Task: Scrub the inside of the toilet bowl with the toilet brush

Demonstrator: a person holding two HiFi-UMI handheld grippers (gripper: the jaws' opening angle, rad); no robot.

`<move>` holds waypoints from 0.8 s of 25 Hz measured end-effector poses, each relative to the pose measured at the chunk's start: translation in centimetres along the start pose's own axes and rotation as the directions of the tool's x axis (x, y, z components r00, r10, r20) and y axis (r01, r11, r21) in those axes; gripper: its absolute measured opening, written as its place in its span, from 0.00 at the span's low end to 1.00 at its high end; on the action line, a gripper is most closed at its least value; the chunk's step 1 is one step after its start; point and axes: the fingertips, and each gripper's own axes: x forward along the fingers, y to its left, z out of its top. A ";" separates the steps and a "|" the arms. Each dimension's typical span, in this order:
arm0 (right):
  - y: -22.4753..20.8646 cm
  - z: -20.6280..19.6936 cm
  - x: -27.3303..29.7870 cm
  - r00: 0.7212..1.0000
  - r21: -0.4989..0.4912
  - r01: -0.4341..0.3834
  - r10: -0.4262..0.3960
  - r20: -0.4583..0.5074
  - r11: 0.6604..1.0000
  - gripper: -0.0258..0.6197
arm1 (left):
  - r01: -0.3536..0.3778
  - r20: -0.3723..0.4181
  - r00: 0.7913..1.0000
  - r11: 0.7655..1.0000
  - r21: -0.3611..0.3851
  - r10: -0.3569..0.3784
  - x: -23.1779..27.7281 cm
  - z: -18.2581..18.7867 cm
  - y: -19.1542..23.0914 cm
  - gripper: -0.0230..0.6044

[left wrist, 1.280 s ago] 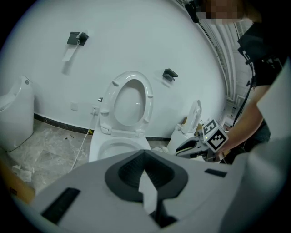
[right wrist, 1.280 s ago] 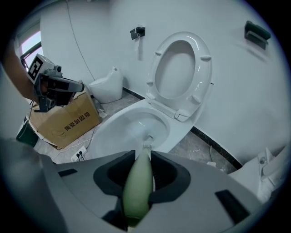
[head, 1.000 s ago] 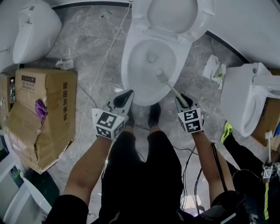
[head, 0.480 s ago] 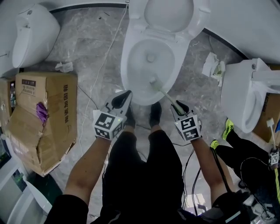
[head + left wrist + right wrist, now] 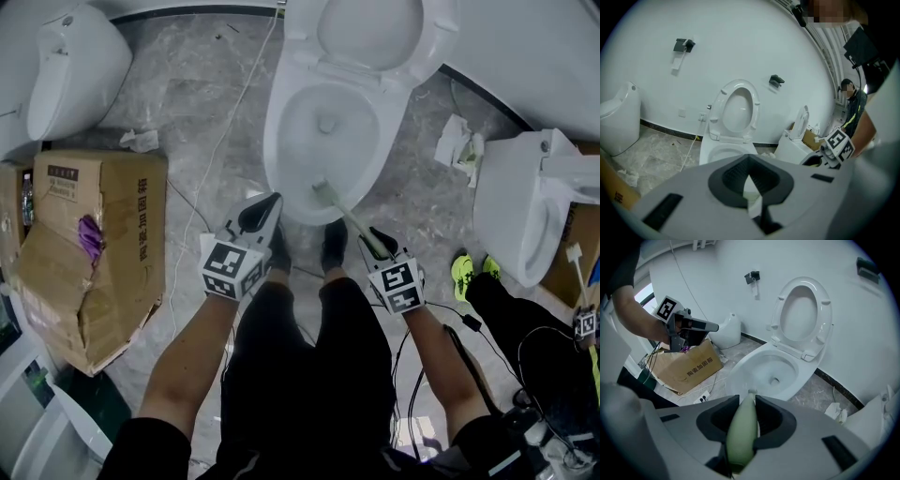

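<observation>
The white toilet bowl stands open, seat and lid raised. A pale green toilet brush slants from my right gripper into the bowl, its head low against the near inner wall. That gripper is shut on the brush handle, just short of the bowl. My left gripper hovers at the front left of the bowl, shut with nothing in it. In the left gripper view its pads meet in front of the toilet.
A torn cardboard box lies at the left. A second toilet stands right, a third fixture upper left. Crumpled paper and a white cable lie on the marble floor. Another person's shoe is at the right.
The brush head has swept from the bowl's right side to its near wall. My right gripper has shifted left and back toward me. The left gripper has hardly moved.
</observation>
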 end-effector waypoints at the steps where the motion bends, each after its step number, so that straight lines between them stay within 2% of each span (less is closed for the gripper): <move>1: 0.3 0.1 0.0 1.000 0.003 -0.004 0.004 0.003 1.000 0.21 | -0.001 0.000 1.000 1.000 -0.002 0.001 -0.1 -0.1 0.0 0.05; 11: 3.9 1.9 1.6 0.998 -0.090 -0.067 0.068 0.011 0.994 0.21 | -0.017 0.005 1.000 1.000 -0.015 0.017 -1.3 -0.4 0.9 0.05; 20: 4.4 4.6 2.6 0.995 -0.082 -0.088 0.091 0.038 0.993 0.21 | -0.025 0.012 1.000 1.000 -0.019 0.025 -1.8 0.0 1.8 0.05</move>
